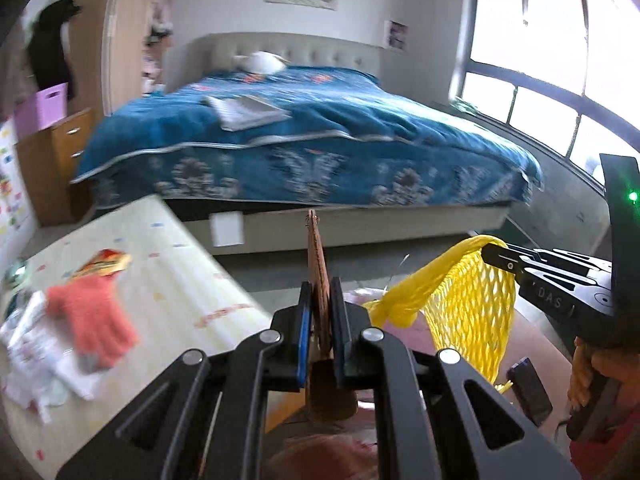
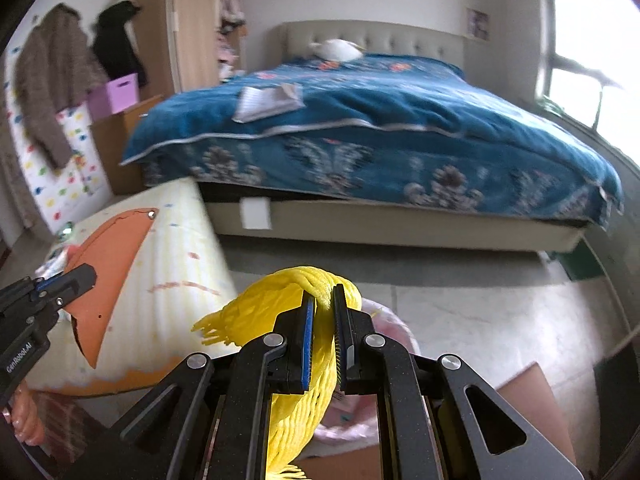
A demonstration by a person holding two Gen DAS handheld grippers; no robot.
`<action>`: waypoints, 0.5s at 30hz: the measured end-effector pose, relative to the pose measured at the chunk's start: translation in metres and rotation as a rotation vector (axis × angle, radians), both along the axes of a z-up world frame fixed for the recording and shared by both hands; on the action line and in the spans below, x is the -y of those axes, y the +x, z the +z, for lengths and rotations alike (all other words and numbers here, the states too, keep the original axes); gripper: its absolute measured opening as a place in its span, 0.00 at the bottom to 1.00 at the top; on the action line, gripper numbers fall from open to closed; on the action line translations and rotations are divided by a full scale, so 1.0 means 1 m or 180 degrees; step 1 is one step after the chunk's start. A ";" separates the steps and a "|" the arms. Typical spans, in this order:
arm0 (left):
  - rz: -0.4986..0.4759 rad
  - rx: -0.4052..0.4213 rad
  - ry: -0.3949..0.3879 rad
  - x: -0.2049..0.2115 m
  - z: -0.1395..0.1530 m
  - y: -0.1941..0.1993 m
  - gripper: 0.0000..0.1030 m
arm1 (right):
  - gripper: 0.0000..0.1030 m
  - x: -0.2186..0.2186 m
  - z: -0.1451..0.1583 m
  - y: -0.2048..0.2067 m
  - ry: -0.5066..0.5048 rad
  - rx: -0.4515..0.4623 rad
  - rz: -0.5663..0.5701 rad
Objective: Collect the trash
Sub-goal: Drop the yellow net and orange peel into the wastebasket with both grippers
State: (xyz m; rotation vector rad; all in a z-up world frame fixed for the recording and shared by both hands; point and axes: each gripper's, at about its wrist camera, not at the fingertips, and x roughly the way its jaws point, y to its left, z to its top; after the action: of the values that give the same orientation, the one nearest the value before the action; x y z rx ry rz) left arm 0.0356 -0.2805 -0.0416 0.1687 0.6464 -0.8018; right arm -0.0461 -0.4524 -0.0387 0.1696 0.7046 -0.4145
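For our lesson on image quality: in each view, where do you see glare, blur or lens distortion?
Left wrist view: the window is blown out white; the coral glove and bed are smeared by blur, while the left tongs gripping brown card stay sharp. Right wrist view: fisheye bends the bed edge; the right tongs on yellow netting are crisp, the room soft.

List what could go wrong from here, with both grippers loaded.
1. The left gripper pinches the flat orange-brown scrap by one edge only, and most of it sticks out; it may pivot or slip free.
2. The right gripper grips the yellow foam net at a bunched part; the soft mesh could compress and slide out.
3. The pink bag below looks slack, so dropped pieces might miss its opening.
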 end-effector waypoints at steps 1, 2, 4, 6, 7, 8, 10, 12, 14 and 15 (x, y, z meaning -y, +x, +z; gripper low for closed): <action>-0.0055 -0.0003 0.0015 0.010 -0.004 0.000 0.07 | 0.09 0.008 -0.003 -0.003 0.0007 -0.0023 -0.0060; -0.0115 -0.0008 0.0029 0.022 -0.008 -0.002 0.07 | 0.09 0.018 -0.007 -0.005 0.0018 -0.0049 -0.0123; -0.0219 -0.0028 0.0061 0.042 -0.016 -0.001 0.07 | 0.09 0.031 -0.013 -0.008 0.0032 -0.0086 -0.0197; -0.0296 -0.0052 0.0090 0.061 -0.024 0.002 0.07 | 0.09 0.043 -0.021 -0.008 0.0046 -0.0145 -0.0252; -0.0323 -0.0071 0.0103 0.069 -0.028 0.002 0.07 | 0.09 0.047 -0.025 -0.008 0.0055 -0.0167 -0.0259; -0.0345 -0.0095 0.0121 0.075 -0.032 0.004 0.07 | 0.09 0.051 -0.028 -0.009 0.0063 -0.0183 -0.0265; -0.0393 -0.0137 0.0153 0.088 -0.040 0.007 0.07 | 0.10 0.061 -0.038 -0.003 0.0106 -0.0247 -0.0274; -0.0437 -0.0173 0.0197 0.100 -0.047 0.011 0.07 | 0.11 0.067 -0.045 0.001 0.0137 -0.0297 -0.0272; -0.0477 -0.0228 0.0237 0.109 -0.054 0.015 0.08 | 0.12 0.074 -0.057 0.010 0.0190 -0.0366 -0.0257; -0.0484 -0.0252 0.0253 0.112 -0.057 0.018 0.08 | 0.12 0.075 -0.059 0.012 0.0204 -0.0383 -0.0253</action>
State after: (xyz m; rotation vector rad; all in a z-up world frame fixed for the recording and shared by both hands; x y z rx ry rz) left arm 0.0535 -0.3927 -0.0981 0.2621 0.7471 -0.9331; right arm -0.0338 -0.5278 -0.0979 0.2351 0.8320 -0.4813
